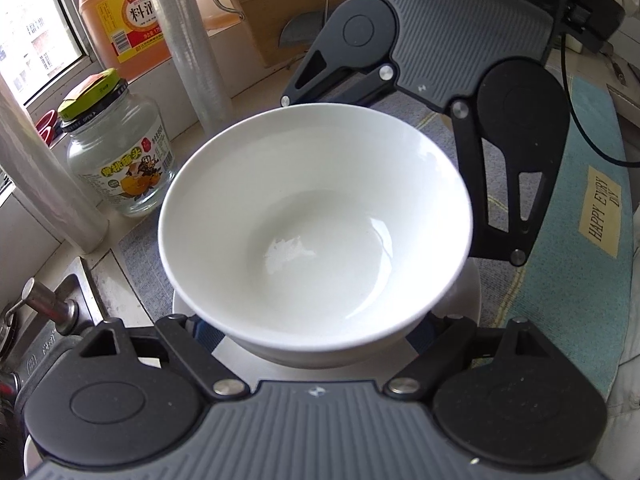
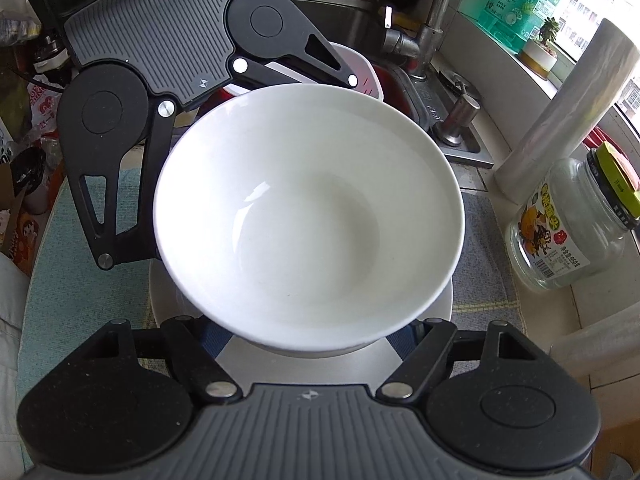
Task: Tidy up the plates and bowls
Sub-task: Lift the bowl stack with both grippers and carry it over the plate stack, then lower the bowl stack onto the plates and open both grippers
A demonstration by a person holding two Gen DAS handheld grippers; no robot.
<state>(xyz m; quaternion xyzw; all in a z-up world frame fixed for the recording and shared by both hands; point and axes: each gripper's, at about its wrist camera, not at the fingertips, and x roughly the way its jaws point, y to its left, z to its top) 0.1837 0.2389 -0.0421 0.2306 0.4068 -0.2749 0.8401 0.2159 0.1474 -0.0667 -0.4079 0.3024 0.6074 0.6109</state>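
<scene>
White bowl (image 1: pixel 316 232) sits upright between both grippers, directly above a white plate (image 1: pixel 468 300); plate rim shows past the bowl on the near and outer sides. Whether bowl foot touches plate: cannot tell, the contact is hidden by the bowl wall.

Left gripper (image 1: pixel 316 336): fingers hidden under the bowl's near wall, blue pads just visible either side; they appear clamped on the bowl. Right gripper (image 2: pixel 316 336): same arrangement from the opposite side, fingers appear clamped on the bowl wall.

Edges: the plate lies on a grey-and-teal mat (image 1: pixel 560 288) on the table. Glass jar (image 1: pixel 120 160) with green lid stands near the bowl's window side, apart from it. Clear film roll (image 2: pixel 560 120) stands just behind the jar. Sink edge (image 2: pixel 460 152) lies beyond the bowl in the right wrist view, with a soap pump (image 2: pixel 456 120) on it.

Open room: the teal part of the mat, away from the window, is bare.
</scene>
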